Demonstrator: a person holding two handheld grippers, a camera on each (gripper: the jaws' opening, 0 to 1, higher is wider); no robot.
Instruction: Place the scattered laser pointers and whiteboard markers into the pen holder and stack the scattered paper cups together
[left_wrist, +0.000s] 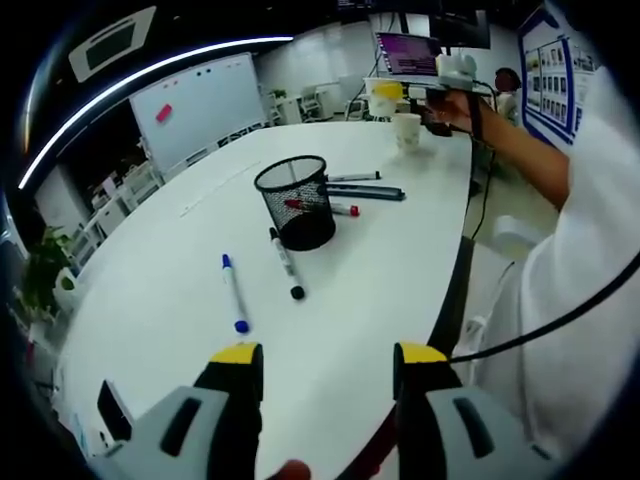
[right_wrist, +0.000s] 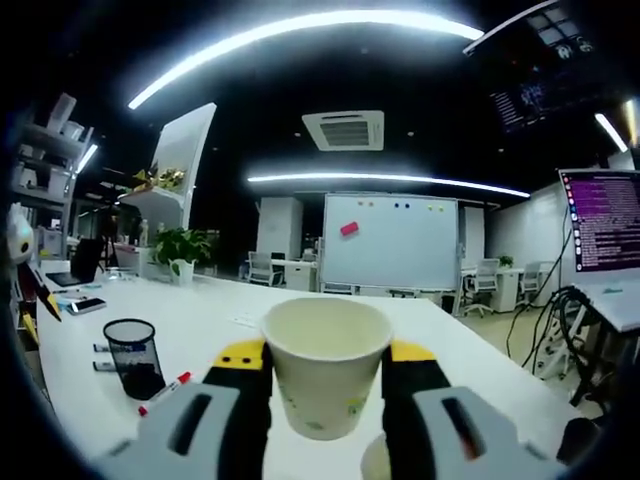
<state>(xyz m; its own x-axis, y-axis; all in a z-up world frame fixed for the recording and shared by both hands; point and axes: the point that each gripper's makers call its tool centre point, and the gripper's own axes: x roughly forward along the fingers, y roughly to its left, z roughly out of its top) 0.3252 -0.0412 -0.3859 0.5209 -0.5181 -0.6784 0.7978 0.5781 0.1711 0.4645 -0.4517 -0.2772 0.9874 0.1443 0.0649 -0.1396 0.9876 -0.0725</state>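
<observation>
The white table (left_wrist: 180, 300) fills the middle of the left gripper view, with the black mesh pen holder (left_wrist: 296, 203) just above centre, apparently empty. Behind it to the right lie two dark markers (left_wrist: 362, 185) and a red-capped marker (left_wrist: 335, 208); in front lie a black marker (left_wrist: 285, 262) and a blue-capped marker (left_wrist: 234, 292), so no pens look stored yet. The left gripper (left_wrist: 330, 362), at the bottom, has its jaws wide apart, holding nothing. In the right gripper view the right gripper (right_wrist: 327, 355) grips a paper cup (right_wrist: 325, 372) at lower centre. A second cup's rim (right_wrist: 374, 460) peeks below, so stacking seems underway.
</observation>
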